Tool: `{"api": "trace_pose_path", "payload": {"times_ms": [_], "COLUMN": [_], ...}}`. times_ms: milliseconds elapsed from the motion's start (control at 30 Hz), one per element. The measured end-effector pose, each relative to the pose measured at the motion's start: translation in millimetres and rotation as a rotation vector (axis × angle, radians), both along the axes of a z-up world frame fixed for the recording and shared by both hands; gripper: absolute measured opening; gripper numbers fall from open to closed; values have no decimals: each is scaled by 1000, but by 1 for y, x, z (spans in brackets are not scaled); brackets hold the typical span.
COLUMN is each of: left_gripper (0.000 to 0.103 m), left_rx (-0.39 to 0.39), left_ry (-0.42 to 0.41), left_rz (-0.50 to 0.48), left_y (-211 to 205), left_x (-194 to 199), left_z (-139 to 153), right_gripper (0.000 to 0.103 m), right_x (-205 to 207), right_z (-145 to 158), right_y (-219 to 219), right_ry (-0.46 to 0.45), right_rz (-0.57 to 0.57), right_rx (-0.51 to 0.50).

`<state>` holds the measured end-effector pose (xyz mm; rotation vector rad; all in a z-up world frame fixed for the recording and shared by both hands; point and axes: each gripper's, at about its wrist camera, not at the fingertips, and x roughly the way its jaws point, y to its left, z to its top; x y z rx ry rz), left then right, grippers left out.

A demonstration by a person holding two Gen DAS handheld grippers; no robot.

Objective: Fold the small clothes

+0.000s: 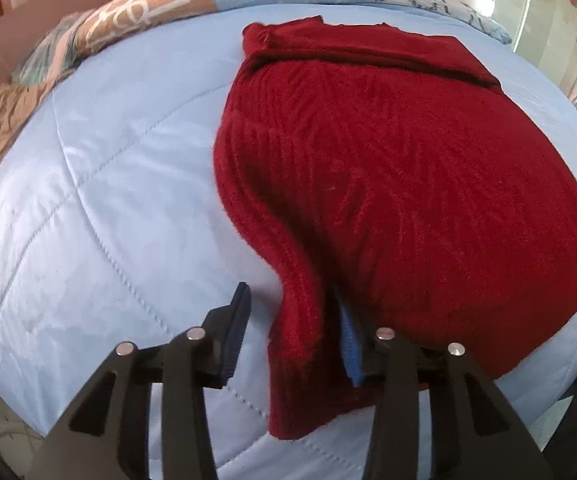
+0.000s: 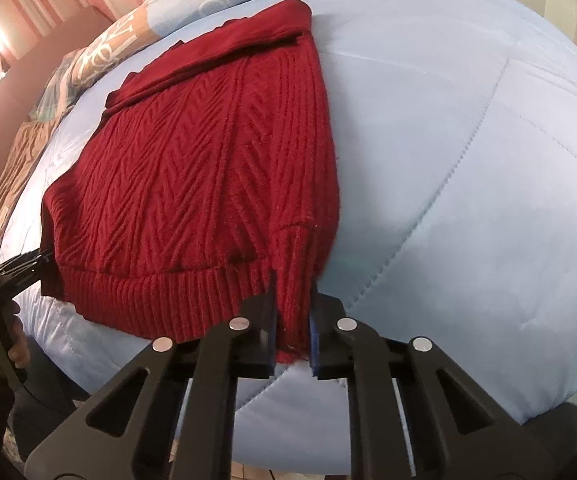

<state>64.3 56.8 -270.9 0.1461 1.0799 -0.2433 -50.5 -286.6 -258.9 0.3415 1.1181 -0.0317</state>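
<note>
Lying on a light-blue quilted bed (image 1: 88, 200), a red cable-knit sweater (image 1: 388, 160) is gripped at its ribbed hem: the right tongs (image 2: 292, 312) pinch one near corner, while the left tongs (image 1: 292, 320) stand spread around the other corner, pads not pressing the knit.

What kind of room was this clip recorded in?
Most likely a bedroom. The red knitted sweater lies on a pale blue quilted bedspread that covers a bed, patterned pillows sit at its far end, and a pink striped wall rises behind them.
</note>
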Motion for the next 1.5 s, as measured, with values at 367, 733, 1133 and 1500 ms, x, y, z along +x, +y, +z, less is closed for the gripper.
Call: {"api": "trace_pose_path", "payload": {"times_ms": [367,733,1133,1500], "left_gripper": [14,10,9,9], "left_rx": [67,41,-17,1], "left_ry": [-33,-75,-134,-91], "left_rz": [-4,57,71,24], "left_y": [-6,9,22,23], "left_x": [-22,-39,-85,-104], "left_z": [-4,13,55,74], "right_gripper": [9,8,8,8], "right_x": [-5,-24,-63,-67], "right_z": [1,16,58,66], "right_y": [2,-8,0,-8], "right_ry": [-52,-170,-273,-216], "right_rz": [13,-20,58,61], "right_rx": [21,88,119,147]}}
